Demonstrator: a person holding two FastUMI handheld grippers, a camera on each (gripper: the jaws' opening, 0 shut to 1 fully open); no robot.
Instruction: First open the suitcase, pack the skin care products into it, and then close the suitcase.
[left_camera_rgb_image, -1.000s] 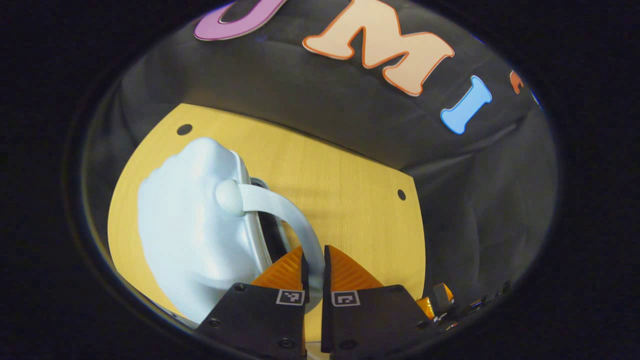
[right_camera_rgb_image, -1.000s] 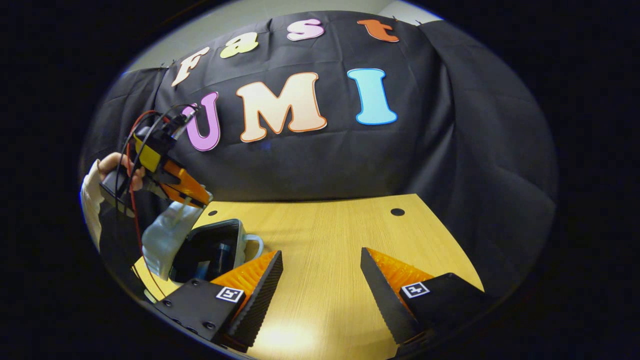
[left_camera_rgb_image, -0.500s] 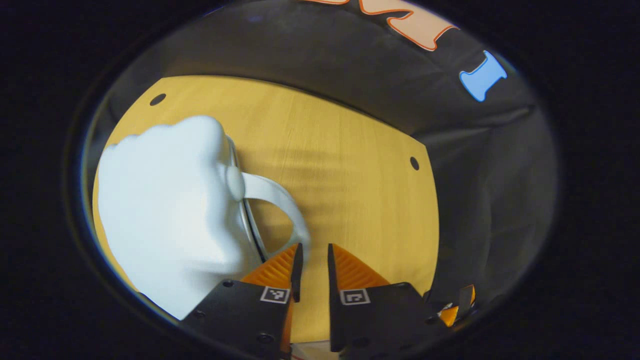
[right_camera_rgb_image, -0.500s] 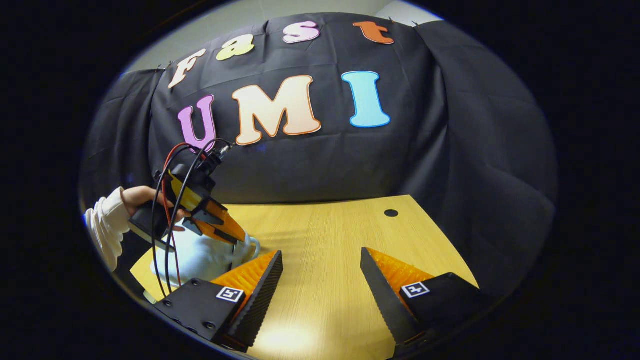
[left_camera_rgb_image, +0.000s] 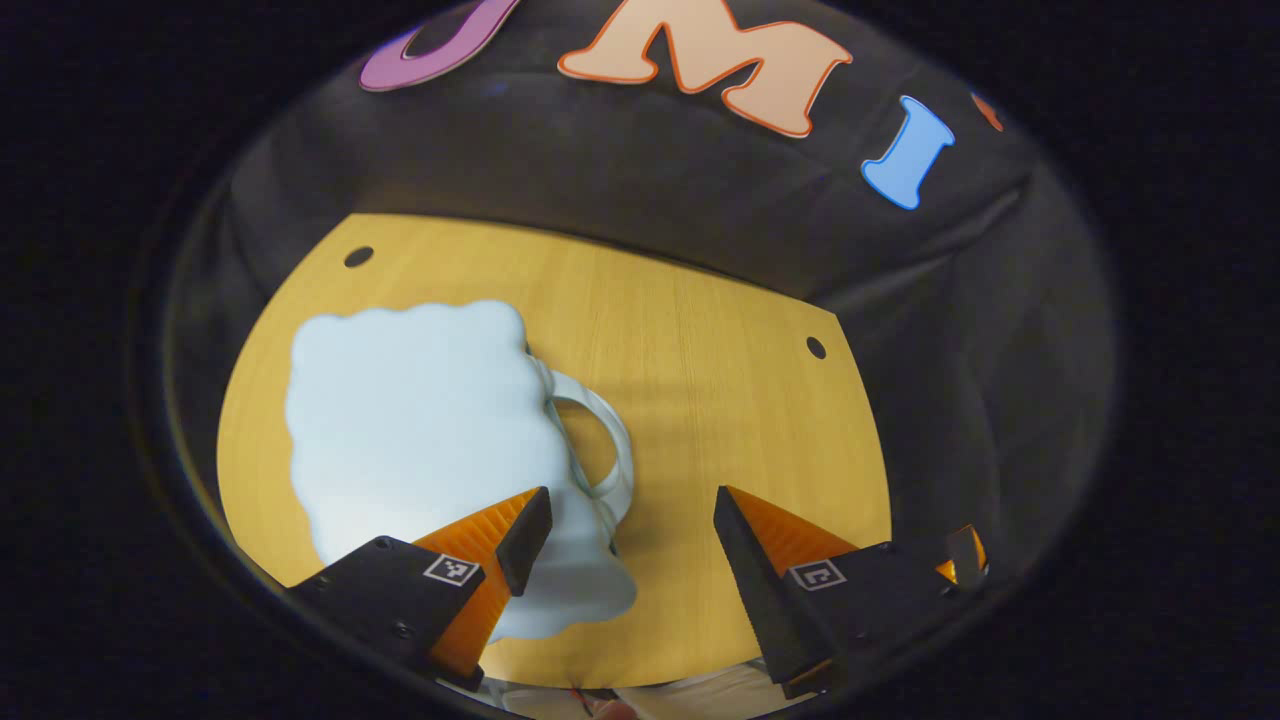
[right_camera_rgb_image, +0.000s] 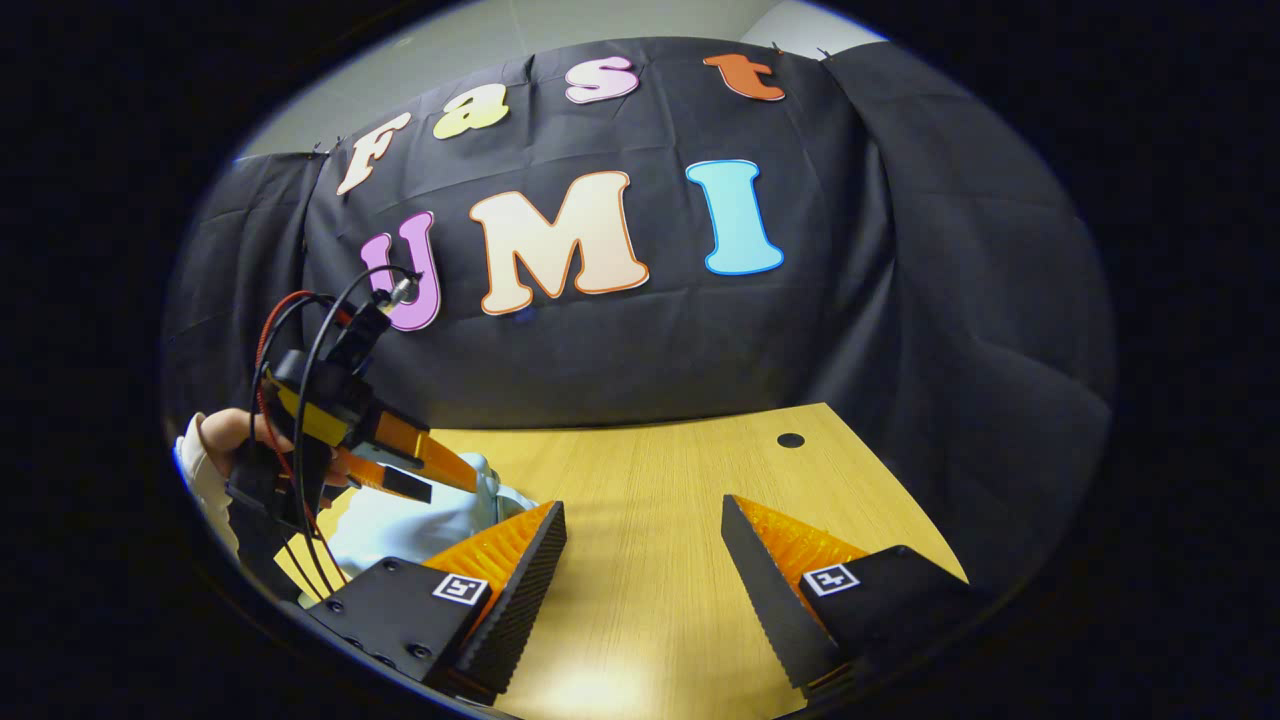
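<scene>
The suitcase (left_camera_rgb_image: 420, 420), a small pale blue case with a wavy outline, lies flat and shut on the wooden surface (left_camera_rgb_image: 720, 400), toward the surface's left side as the left gripper view shows it, nearer the front edge than the far edge. Its looped handle (left_camera_rgb_image: 600, 450) sticks out from the side that faces the middle of the surface and rests low over the wood.

The left tongs (left_camera_rgb_image: 630, 520) hang just above the case with their jaws wide apart, gripping nothing. One finger sits over the near corner of the case, the other over bare wood beyond the handle, and the handle lies in the gap between them, touching neither.

In the right gripper view the same case (right_camera_rgb_image: 400, 520) shows at the left edge of the surface (right_camera_rgb_image: 680, 520), partly hidden behind the left tongs (right_camera_rgb_image: 440, 480) and the hand (right_camera_rgb_image: 235, 435) that holds them, a pale sleeve at the wrist. Red and black cables loop up from the back of that tool.

The right tongs (right_camera_rgb_image: 645, 560) are also spread wide and hold nothing, hovering over bare wood near the front edge, well apart from the case. Two small round holes mark the far corners of the surface, and black cloth hangs behind it.
</scene>
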